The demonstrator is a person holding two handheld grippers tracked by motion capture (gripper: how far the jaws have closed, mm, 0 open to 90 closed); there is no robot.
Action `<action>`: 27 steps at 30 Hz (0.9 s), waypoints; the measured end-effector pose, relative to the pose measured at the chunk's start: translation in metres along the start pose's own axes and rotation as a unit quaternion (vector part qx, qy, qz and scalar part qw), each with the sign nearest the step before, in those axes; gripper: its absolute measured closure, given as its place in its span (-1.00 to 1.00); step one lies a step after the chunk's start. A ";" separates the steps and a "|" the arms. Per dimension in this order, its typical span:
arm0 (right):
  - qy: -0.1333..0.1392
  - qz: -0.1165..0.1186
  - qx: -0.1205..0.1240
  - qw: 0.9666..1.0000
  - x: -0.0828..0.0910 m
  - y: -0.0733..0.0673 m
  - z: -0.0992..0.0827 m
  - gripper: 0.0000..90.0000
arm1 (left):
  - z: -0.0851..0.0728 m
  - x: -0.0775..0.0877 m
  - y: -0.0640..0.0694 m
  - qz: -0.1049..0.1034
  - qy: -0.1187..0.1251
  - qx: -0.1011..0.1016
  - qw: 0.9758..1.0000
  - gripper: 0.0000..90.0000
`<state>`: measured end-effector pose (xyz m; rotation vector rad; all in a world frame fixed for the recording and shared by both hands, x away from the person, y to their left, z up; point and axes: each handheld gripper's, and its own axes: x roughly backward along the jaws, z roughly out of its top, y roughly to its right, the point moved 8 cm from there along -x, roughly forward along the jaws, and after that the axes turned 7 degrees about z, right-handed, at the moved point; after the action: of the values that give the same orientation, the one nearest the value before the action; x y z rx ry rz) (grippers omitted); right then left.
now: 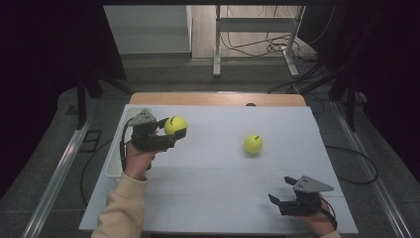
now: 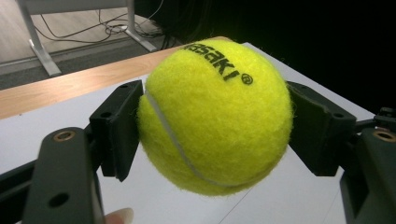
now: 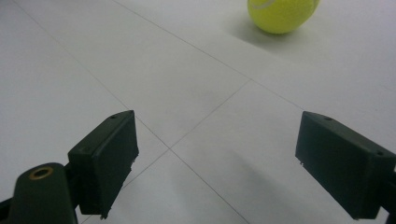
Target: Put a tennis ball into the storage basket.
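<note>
From the high view, the left gripper (image 1: 174,130) was raised near the left side of the white table (image 1: 208,188), its jaws clamped on a yellow tennis ball (image 1: 175,124). A second tennis ball (image 1: 253,144) lay on the table right of centre, well apart from both tools. The right gripper (image 1: 280,191) sat low at the near right corner, jaws spread with nothing between them. A white bin (image 1: 115,163) hung at the table's left edge, though how it was fixed there could not be made out.

In the left gripper view, both black pads pressed the held ball's (image 2: 212,116) sides, clear of the table.

In the right gripper view, the wide-apart jaws pointed across bare table toward the second ball (image 3: 281,15), far ahead.
</note>
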<state>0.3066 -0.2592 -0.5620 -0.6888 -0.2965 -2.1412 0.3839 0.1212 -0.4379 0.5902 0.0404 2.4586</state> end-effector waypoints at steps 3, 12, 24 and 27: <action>0.000 0.000 0.000 1.000 0.000 0.000 0.000 -0.71 | 0.001 0.003 -0.003 0.003 0.002 0.002 1.000 -0.42; 0.000 0.000 0.000 1.000 0.000 0.000 0.000 -0.71 | 0.003 0.010 -0.013 0.015 0.009 0.010 1.000 -0.42; 0.000 -0.001 0.000 1.000 0.000 0.001 0.000 -0.71 | 0.003 0.016 -0.023 0.031 0.013 0.015 0.999 -0.41; 0.000 -0.001 0.000 1.000 0.000 0.001 0.000 -0.70 | 0.002 0.018 -0.026 0.034 0.014 0.017 0.999 -0.42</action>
<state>0.3071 -0.2596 -0.5619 -0.6889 -0.2969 -2.1443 0.3867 0.1522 -0.4328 0.5802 0.0759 2.5378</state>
